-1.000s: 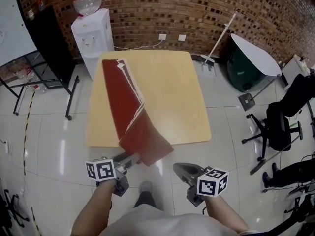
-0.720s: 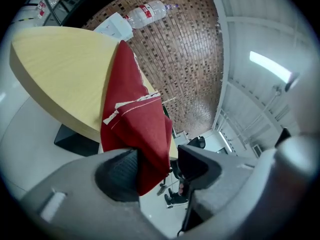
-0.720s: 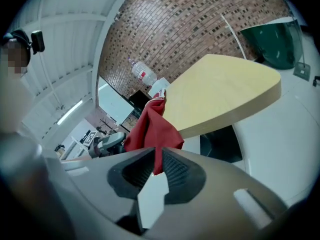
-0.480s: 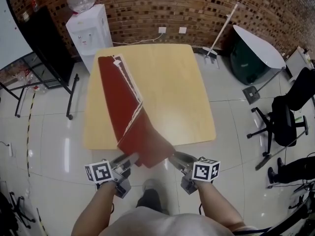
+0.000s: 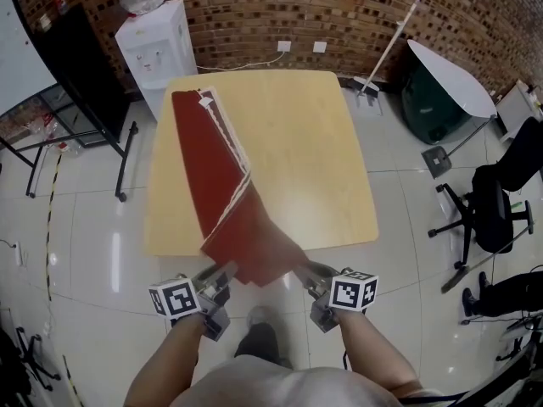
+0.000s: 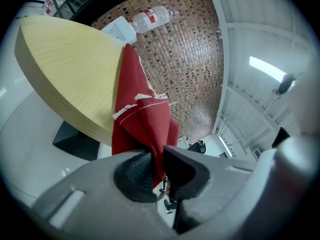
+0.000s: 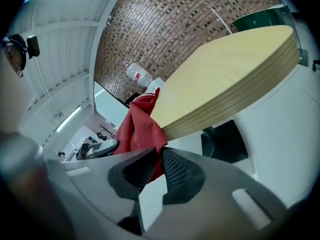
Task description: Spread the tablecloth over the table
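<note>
A dark red tablecloth (image 5: 212,176) lies folded in a long strip down the left side of the square wooden table (image 5: 297,159), and its near end hangs over the front edge. My left gripper (image 5: 222,271) is at the left corner of that hanging end. Its jaws are closing, and the cloth (image 6: 142,124) is pinched between its pads (image 6: 135,174). My right gripper (image 5: 304,271) is at the right corner. Its jaws are closing too, with a red fold (image 7: 137,126) caught between its pads (image 7: 175,171). Both grippers sit just below the table's front edge (image 7: 225,94).
A water dispenser (image 5: 153,49) stands behind the table's far left corner, next to a black stand (image 5: 85,83). A broom (image 5: 386,53) leans on the brick wall. A tipped white-topped table (image 5: 445,91) and office chairs (image 5: 496,210) stand on the glossy tiled floor at the right.
My right gripper came down and in from the lower right to the cloth's hanging end and closed on it. My left gripper stayed in place and its jaws closed on the cloth.
</note>
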`<state>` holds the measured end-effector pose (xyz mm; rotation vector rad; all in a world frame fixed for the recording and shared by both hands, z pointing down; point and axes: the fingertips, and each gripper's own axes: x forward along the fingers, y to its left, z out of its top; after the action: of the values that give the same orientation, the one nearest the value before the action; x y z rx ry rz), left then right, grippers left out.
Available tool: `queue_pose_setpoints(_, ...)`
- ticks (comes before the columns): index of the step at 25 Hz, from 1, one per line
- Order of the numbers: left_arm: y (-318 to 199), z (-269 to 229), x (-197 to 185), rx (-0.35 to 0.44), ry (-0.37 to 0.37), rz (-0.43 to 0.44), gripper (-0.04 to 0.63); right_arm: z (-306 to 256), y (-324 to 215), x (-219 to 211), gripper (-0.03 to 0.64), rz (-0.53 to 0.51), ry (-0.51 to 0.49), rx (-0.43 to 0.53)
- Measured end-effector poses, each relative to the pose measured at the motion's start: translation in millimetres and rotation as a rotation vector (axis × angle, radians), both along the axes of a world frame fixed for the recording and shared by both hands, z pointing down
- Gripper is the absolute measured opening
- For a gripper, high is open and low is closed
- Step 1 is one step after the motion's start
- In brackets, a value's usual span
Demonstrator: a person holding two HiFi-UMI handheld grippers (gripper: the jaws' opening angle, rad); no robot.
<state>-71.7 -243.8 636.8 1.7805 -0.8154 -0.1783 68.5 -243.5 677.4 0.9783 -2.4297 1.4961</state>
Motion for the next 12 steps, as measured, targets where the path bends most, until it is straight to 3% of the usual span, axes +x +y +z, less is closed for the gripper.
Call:
queue_pose_setpoints(2,-1,0,-2,0.006,-0.004,0.001,0.017,-2,1,-1,0.009,-0.004,0.004,0.0)
queue_pose_setpoints(12,2,-12,-7,0.033,0.006,-0.004,0.011,-21,4,-2,0.006,0.0,-0.018,0.032)
